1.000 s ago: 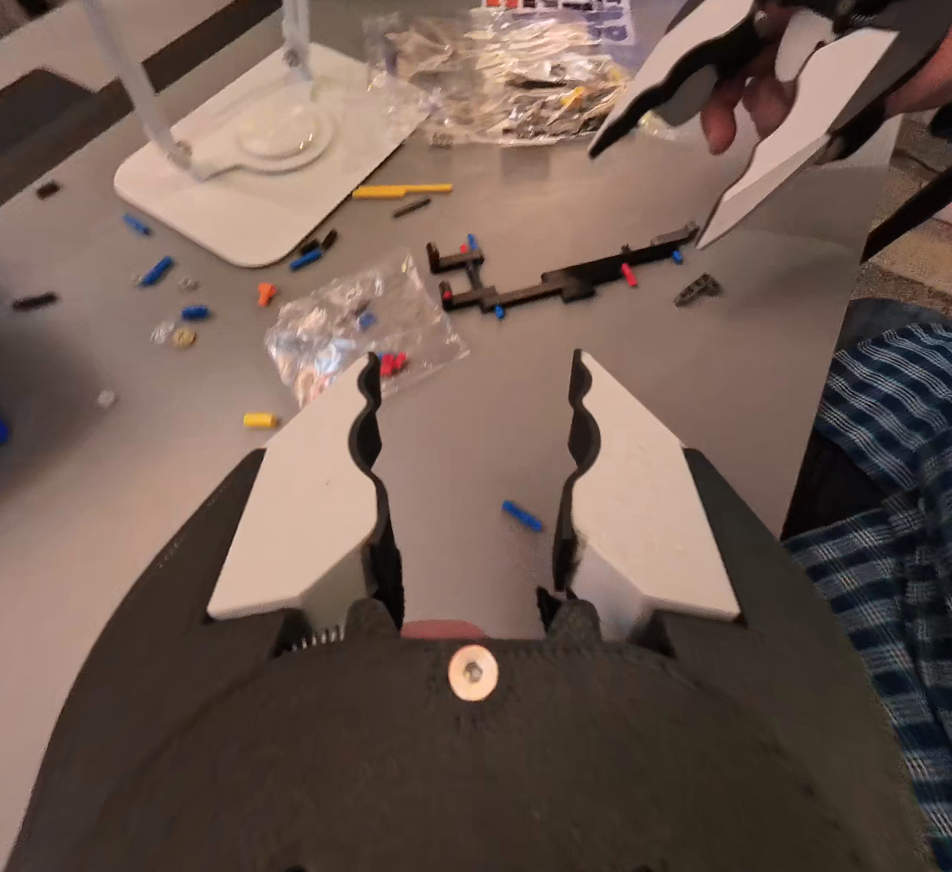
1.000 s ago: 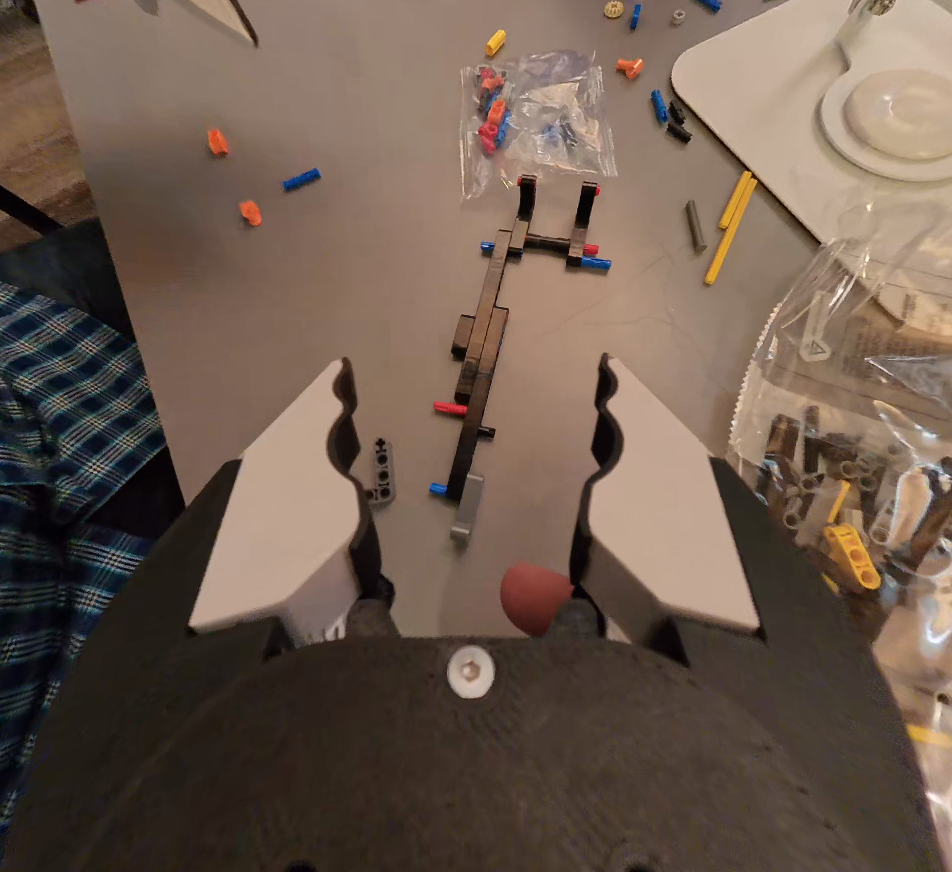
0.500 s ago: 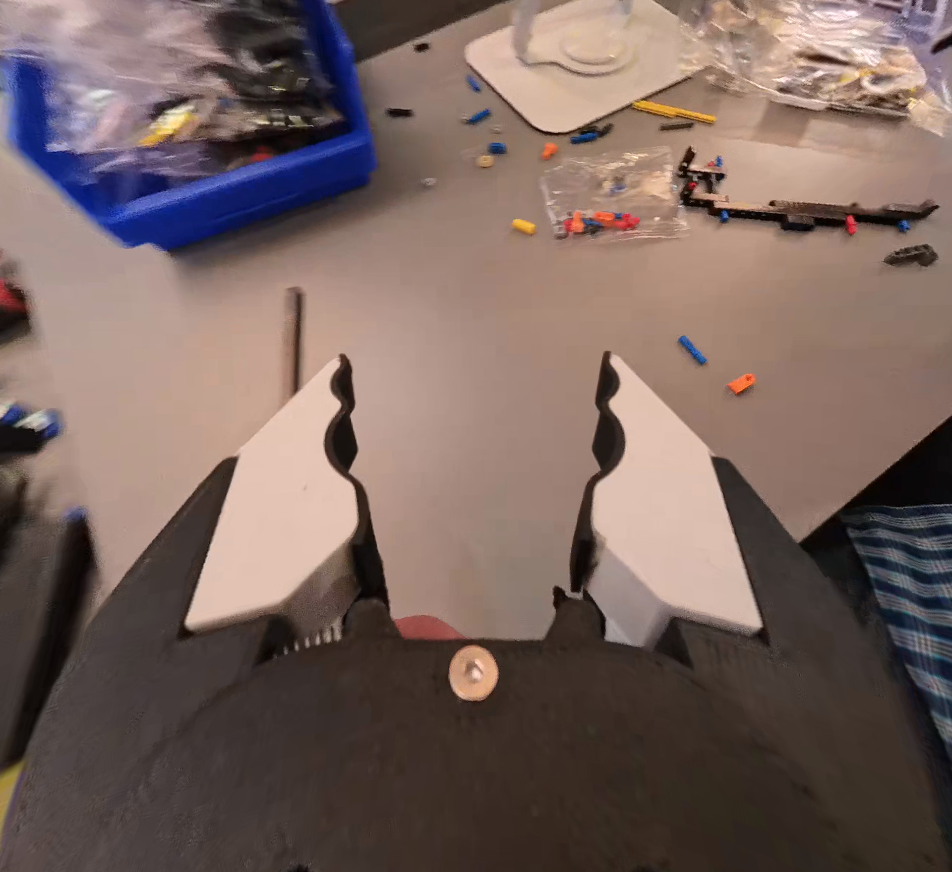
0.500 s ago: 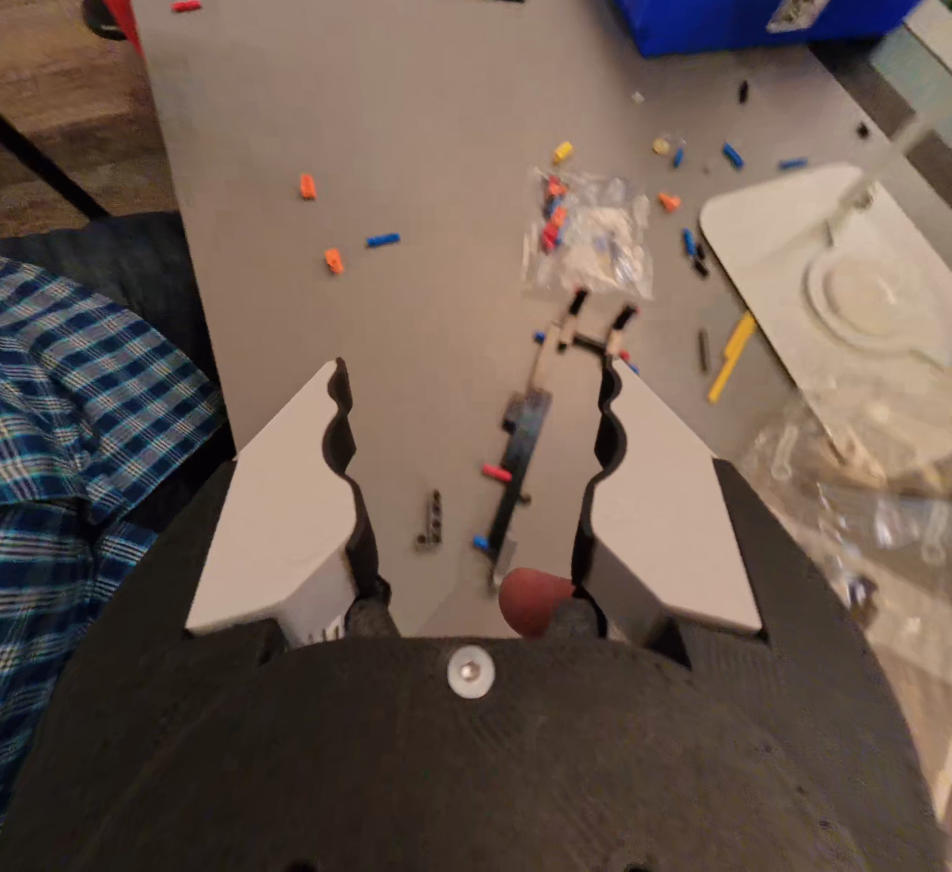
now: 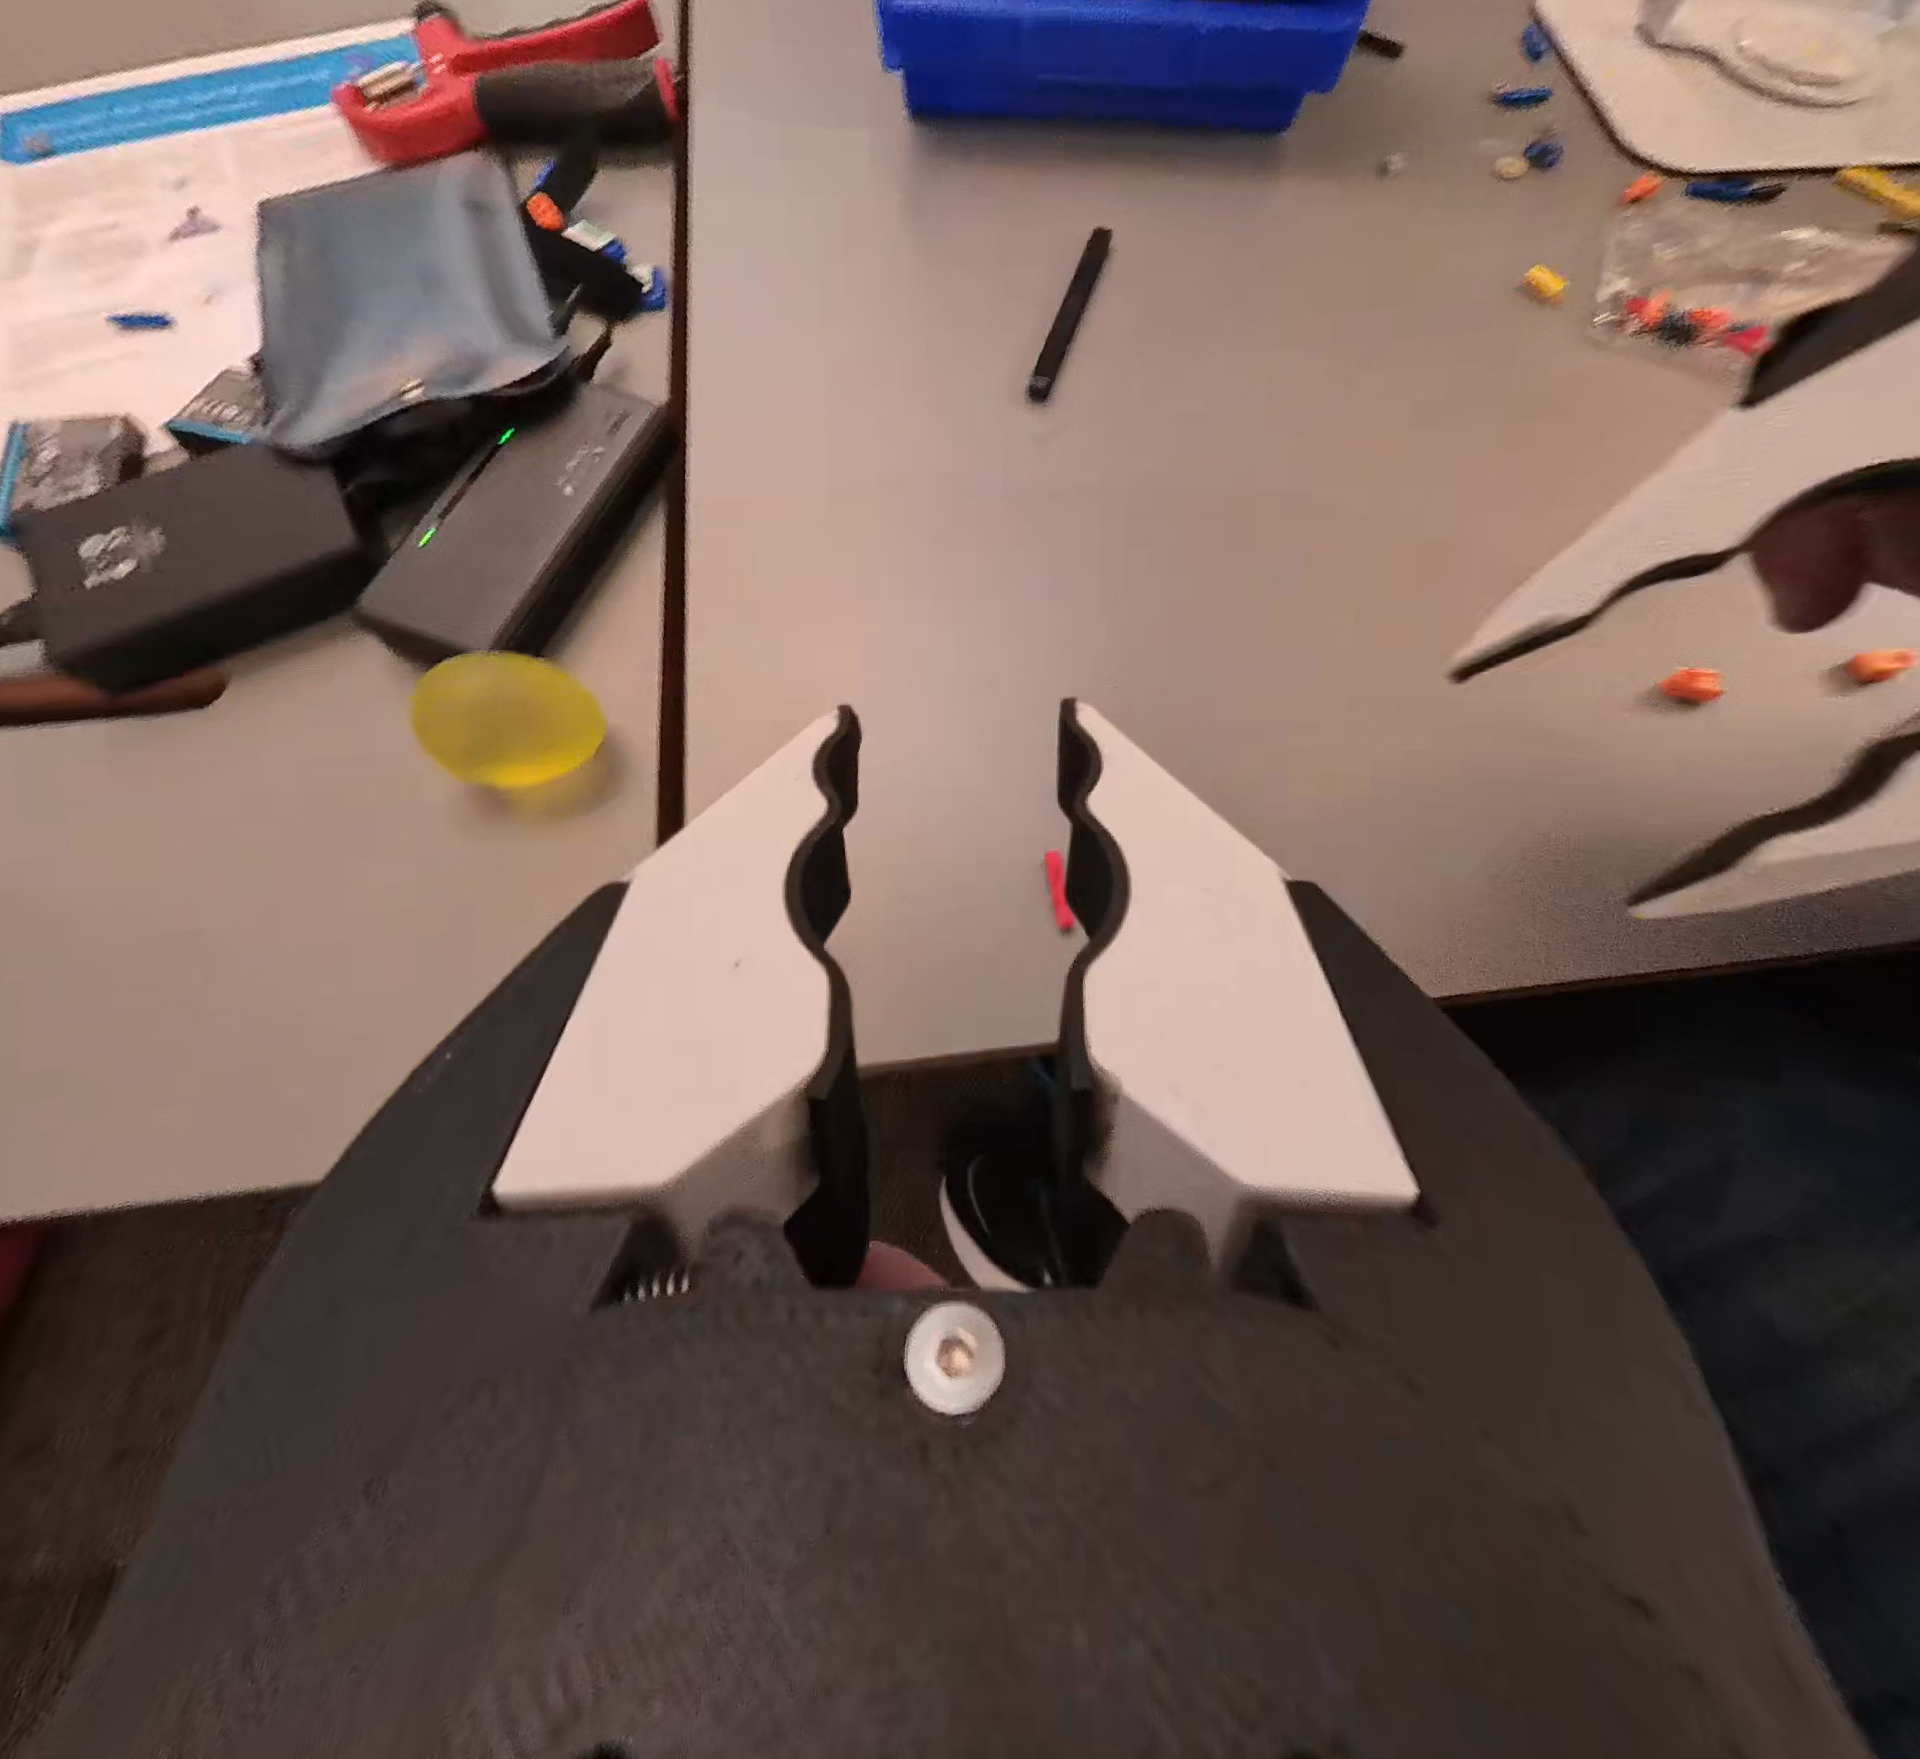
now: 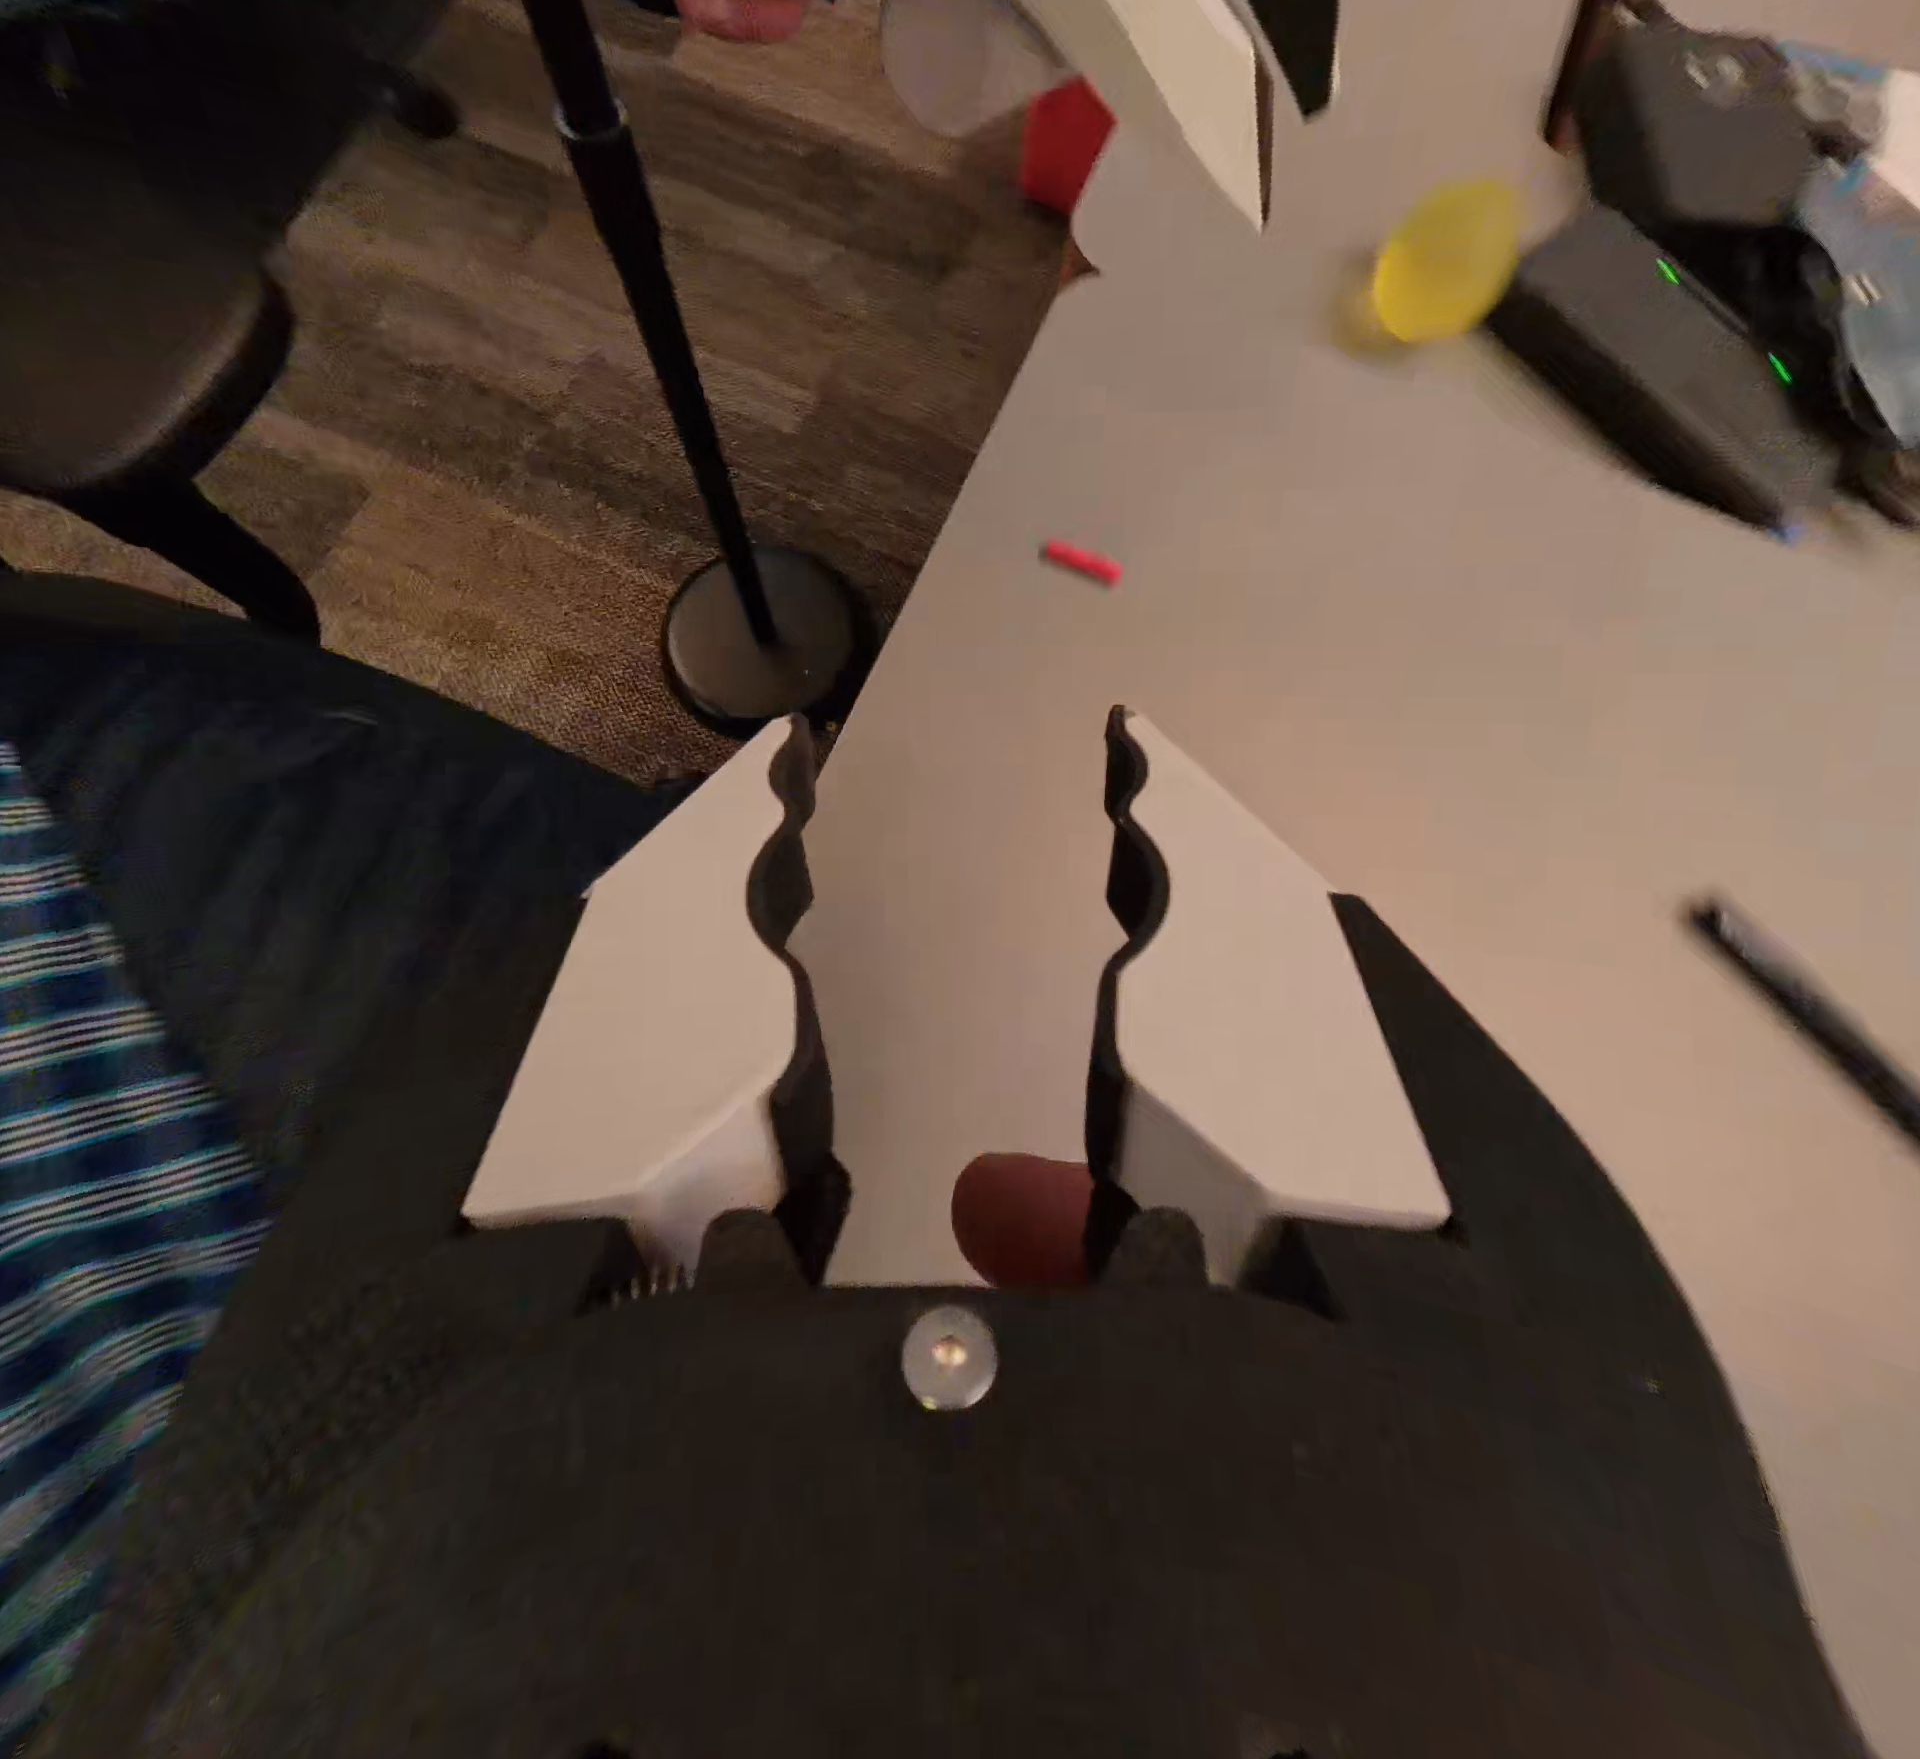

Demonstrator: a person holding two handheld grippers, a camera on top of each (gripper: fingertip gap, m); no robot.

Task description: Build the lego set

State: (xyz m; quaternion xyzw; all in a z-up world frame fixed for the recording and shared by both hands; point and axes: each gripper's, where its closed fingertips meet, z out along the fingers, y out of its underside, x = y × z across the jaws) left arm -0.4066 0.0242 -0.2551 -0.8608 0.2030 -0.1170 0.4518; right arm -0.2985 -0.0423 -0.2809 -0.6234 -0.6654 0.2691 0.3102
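Note:
My left gripper [image 5: 958, 722] is open and empty, held over the near left corner of the grey table [image 5: 883, 566]. A small red pin [image 5: 1057, 890] lies just beside its right finger. My right gripper [image 6: 954, 727] is open and empty near the same table edge; the red pin [image 6: 1081, 560] lies ahead of it. A long black beam [image 5: 1070, 315] lies alone mid-table and shows blurred in the right wrist view [image 6: 1808, 1013]. The right gripper [image 5: 1704, 670] enters the left wrist view at the right. The left gripper [image 6: 1205, 26] shows at the top of the right wrist view.
A blue bin [image 5: 1112, 36] of bagged parts stands at the back. A clear bag [image 5: 1725, 275] of pins, loose orange pieces [image 5: 1691, 685] and a white stand base [image 5: 1725, 78] lie at the right. A second table [image 5: 312, 930] on the left holds black boxes, a pouch and a yellow disc [image 5: 507, 720]. It is some 10 cm from my left tips to the red pin [image 6: 1081, 560]. Both grippers' tips are roughly 25 cm from the long black beam [image 5: 1070, 315]. Seen from the right wrist view [image 6: 1834, 1027] as well.
Both grippers have swung left, away from the black assembly, toward the table's left corner. The left jaws have narrowed somewhat. The assembly is out of view.

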